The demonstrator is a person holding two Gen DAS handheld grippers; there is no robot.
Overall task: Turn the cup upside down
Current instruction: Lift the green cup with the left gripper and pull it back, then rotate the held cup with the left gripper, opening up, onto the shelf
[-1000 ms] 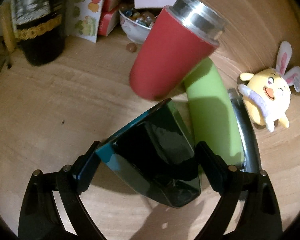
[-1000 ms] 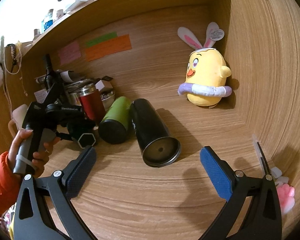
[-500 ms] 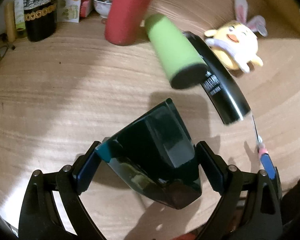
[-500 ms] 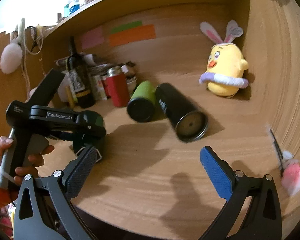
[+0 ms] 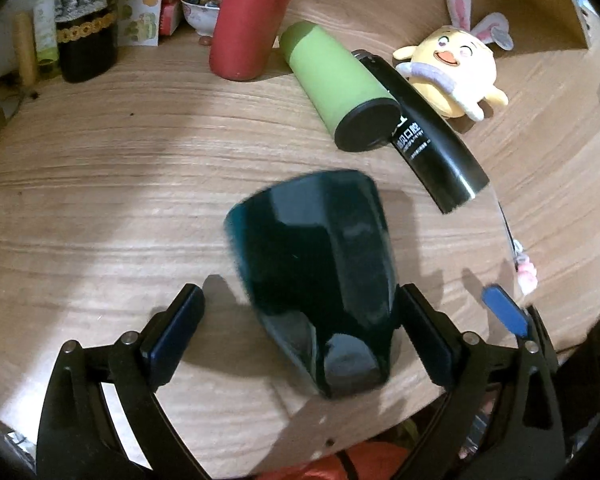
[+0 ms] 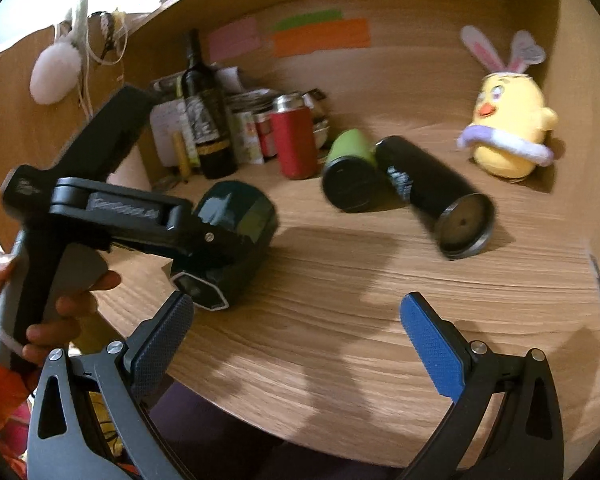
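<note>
**Dark cup between parted left jaws, near the front edge of the wooden desk**

The dark teal, glossy faceted cup (image 5: 320, 276) sits on the wooden desk surface (image 5: 112, 168) between the fingers of the left gripper (image 5: 300, 320). That gripper's jaws stand apart: the right-hand pad (image 5: 424, 332) lies against or just beside the cup's wall, while the left-hand pad (image 5: 172, 332) is clear of it with bare wood showing in the gap. The cup's long axis runs away from the left gripper, its narrow hexagonal end toward the desk's front edge and its wide end toward the back. Whether it rests on its side or is tipped cannot be told, and the cup is motion-blurred.

The right gripper (image 6: 296, 336) hovers over the front edge, jaws wide apart and empty; from it the cup (image 6: 228, 240) lies ahead and to the left, just past the left pad (image 6: 160, 340). The left gripper is judged the nearer and better aligned for the next grasp and turn.

Relative to the cup, the green cylindrical flask (image 5: 336, 88) and the black cylindrical flask (image 5: 424, 132), both lying on their sides and touching one another, are behind and to the right, with open wood between. The red steel-rimmed tumbler (image 5: 248, 28) stands farther back; the yellow plush chick with rabbit ears (image 5: 456, 68) sits beyond the flasks. The wood to the cup's left is bare. The desk's front edge is close behind the narrow end, so a turn toward the front is judged to risk a drop.
</note>
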